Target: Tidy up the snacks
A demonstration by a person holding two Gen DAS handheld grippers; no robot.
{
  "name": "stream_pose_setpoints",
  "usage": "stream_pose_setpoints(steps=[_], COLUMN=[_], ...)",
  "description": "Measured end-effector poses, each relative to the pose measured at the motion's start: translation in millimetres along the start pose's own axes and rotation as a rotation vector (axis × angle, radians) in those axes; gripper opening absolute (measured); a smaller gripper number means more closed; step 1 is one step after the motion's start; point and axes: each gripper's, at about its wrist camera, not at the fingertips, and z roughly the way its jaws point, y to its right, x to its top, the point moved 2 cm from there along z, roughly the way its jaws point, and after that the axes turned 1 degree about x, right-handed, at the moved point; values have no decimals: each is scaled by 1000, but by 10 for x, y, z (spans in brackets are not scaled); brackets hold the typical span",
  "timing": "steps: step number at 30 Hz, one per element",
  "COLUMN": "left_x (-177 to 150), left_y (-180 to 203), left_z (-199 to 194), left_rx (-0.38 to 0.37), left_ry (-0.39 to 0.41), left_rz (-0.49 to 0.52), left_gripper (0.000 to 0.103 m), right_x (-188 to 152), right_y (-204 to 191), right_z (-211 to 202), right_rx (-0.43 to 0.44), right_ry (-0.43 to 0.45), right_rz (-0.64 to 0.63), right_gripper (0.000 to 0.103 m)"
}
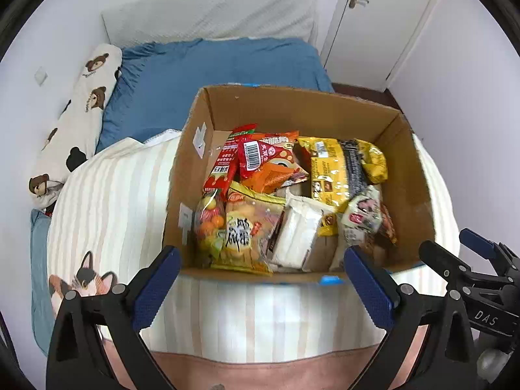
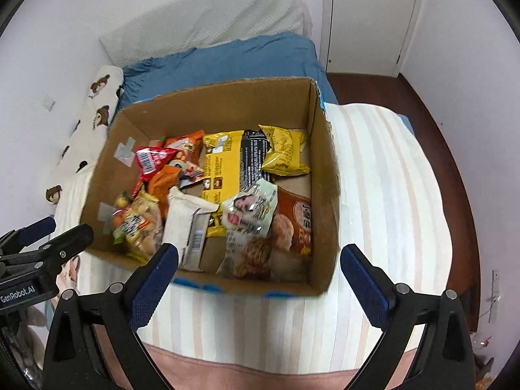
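Two grippers, left gripper (image 1: 261,279) and right gripper (image 2: 258,276), both spread wide, nothing between the pads, hovering above the near edge of the cardboard box (image 1: 419,195). Snack packets (image 2: 224,169) piled inside the box, clear of both sets of jaws, none grasped. Box resting on a striped quilt (image 2: 383,195) over a bed with blue sheet (image 1: 208,65). Bear-print pillow (image 1: 81,110) along the wall; white door (image 2: 370,16) beyond.

One cardboard box (image 2: 208,110), roughly ten snack packets (image 2: 224,165), two grippers (image 1: 260,273)
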Motion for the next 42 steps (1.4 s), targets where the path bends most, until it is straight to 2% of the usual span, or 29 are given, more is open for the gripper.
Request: stream_pose_setpoints(steps=[12,18,24,29,36,42], left_x=[-546,-897,-1174,-1328,-1440,-1446], left_y=[40,104,58,57,74,105], left_z=[-924,-1371,-1661,-1857,-2056,-2051], left_rx=[-1,37,73,92,82,76], left_ry=[173,249,279,303,326,322], left_rz=[-21,9,5,19,17,13], left_gripper=[103,103,103,103,103,103], right_x=[-526,-892,-1281,-1471,-1572,-1584], right_y=[-107,-163,-211,-226,-194,-208], right_z=[-1117,-1591,-1973,-2189,-2394,-2463], right_rx=[23,32,31,22,29,31], right_ry=[187,249,280,299,322,336], right_rz=[-20,-33,-47,-57,-48,-57], right_gripper=[102,102,103,103,103,103])
